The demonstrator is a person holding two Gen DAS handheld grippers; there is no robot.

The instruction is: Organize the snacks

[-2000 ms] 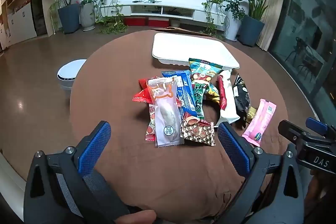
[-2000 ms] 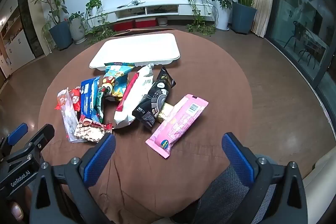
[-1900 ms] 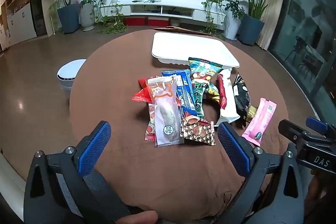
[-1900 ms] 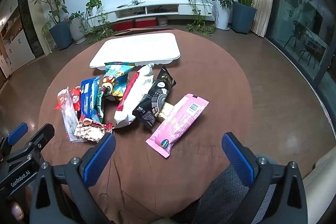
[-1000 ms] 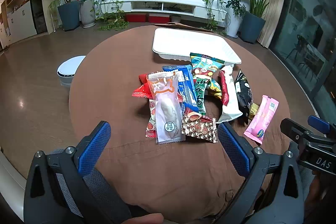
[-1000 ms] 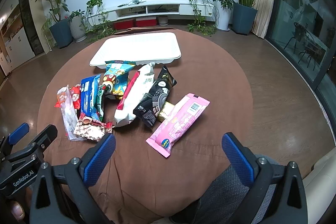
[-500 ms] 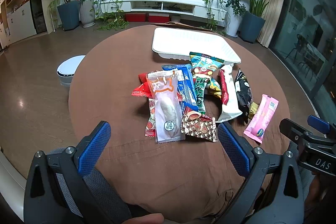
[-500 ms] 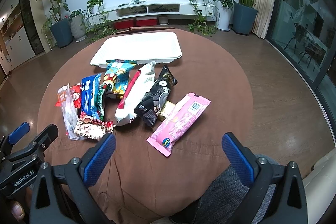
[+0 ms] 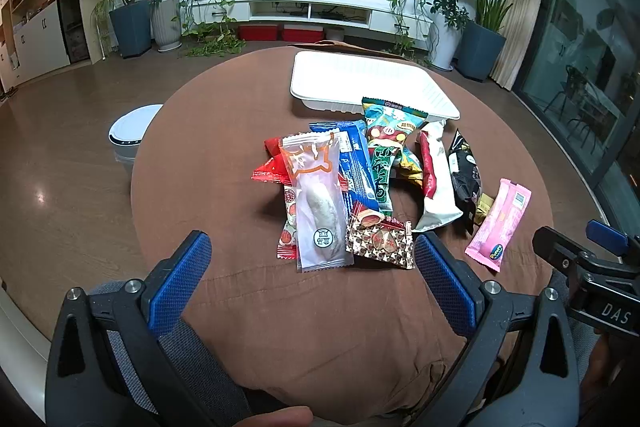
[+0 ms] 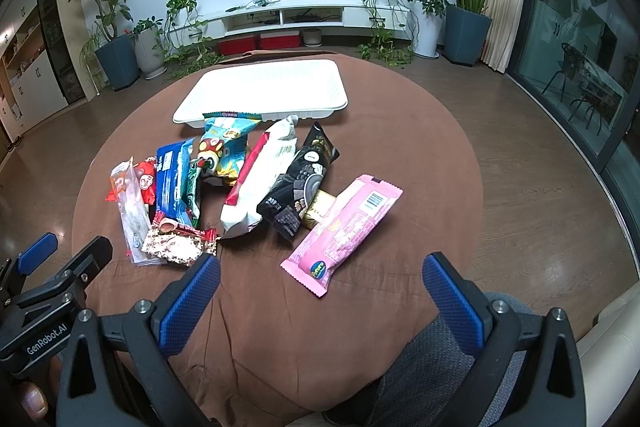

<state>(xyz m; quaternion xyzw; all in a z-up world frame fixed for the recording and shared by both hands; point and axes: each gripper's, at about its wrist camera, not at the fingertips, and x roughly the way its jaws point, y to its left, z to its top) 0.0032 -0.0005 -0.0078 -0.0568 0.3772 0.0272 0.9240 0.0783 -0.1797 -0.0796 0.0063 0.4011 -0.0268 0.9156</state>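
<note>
Several snacks (image 9: 360, 183) lie on the table beyond both grippers' spread fingers (image 9: 180, 279).

both wrist views low at near table (image 9: 224, 131) edge, facing tv wall; share snack pile (image 10: 256, 183), tray (image 10: 264, 91).

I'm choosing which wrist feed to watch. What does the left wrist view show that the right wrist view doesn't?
Only the left wrist view shows the round white bin on the floor beside the table. Only the right wrist view shows the gold packet clearly, between the black packet and the pink packet. Both show the empty white tray, the snack pile, and open grippers: left, right.
</note>
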